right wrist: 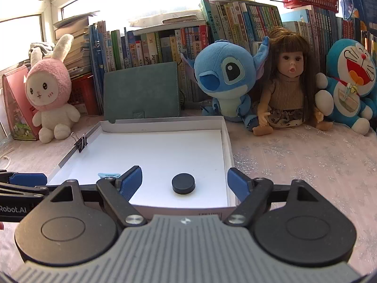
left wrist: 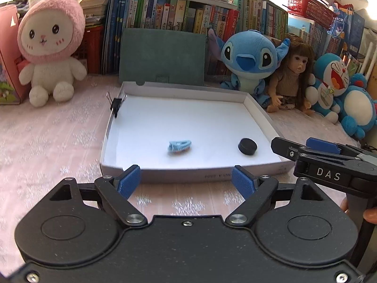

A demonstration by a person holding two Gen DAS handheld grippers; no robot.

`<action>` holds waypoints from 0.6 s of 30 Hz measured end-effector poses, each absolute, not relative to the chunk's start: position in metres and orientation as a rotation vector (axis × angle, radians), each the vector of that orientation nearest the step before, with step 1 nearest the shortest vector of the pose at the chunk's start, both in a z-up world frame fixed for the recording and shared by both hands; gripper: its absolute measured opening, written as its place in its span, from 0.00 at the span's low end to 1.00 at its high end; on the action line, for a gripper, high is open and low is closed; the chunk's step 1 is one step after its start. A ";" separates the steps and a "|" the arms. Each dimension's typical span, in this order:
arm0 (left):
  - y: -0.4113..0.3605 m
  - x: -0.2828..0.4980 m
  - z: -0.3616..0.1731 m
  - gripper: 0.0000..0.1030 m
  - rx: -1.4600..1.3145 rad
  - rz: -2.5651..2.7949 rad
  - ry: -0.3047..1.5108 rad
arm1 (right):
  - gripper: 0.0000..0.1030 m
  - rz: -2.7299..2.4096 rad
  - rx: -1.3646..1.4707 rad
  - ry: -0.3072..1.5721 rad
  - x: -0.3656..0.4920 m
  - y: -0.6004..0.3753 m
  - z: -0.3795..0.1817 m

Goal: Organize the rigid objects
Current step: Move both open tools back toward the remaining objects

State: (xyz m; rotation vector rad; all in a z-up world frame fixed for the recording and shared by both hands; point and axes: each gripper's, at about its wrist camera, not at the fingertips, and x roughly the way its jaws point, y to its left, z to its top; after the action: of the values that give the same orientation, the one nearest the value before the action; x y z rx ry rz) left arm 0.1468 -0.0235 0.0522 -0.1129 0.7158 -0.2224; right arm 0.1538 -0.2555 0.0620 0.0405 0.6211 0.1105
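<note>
A shallow white box tray [left wrist: 258, 110] [right wrist: 227, 141] lies on the pink tablecloth. Inside it lie a light blue hair clip [left wrist: 179, 145], mostly hidden behind my finger in the right wrist view [right wrist: 107, 175], and a black round disc [left wrist: 247, 146] [right wrist: 183, 183]. A black binder clip [left wrist: 116, 105] [right wrist: 81, 142] is clamped on the tray's left wall. My left gripper [left wrist: 186, 180] is open and empty just before the tray's near edge. My right gripper [right wrist: 185, 180] is open and empty over the near right part, around the disc's line; it also shows from the side in the left wrist view [left wrist: 306, 148].
Behind the tray stand a green notebook [left wrist: 162, 55] [right wrist: 141, 89], a pink rabbit plush [left wrist: 51, 47] [right wrist: 50, 89], a Stitch plush [left wrist: 249, 59] [right wrist: 226, 77], a doll [left wrist: 294, 73] [right wrist: 287, 82], a Doraemon plush [left wrist: 337, 82] [right wrist: 348, 80] and rows of books.
</note>
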 end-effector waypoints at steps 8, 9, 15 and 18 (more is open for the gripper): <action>-0.017 0.087 0.032 0.82 -0.088 -0.211 0.667 | 0.85 0.128 0.084 0.592 0.100 -0.265 0.047; -0.015 0.081 0.031 0.83 -0.085 -0.208 0.658 | 0.86 0.131 0.074 0.590 0.094 -0.265 0.046; -0.007 0.048 0.023 0.85 -0.060 -0.195 0.625 | 0.87 0.149 0.033 0.577 0.062 -0.259 0.040; -0.003 0.035 0.018 0.86 -0.051 -0.183 0.603 | 0.87 0.156 0.007 0.577 0.051 -0.255 0.037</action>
State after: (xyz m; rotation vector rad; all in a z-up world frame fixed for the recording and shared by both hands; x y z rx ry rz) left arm 0.0354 -0.0028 0.0177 -0.0515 0.6025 -0.1827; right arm 0.0509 -0.2550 0.0369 0.0066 0.5768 0.1556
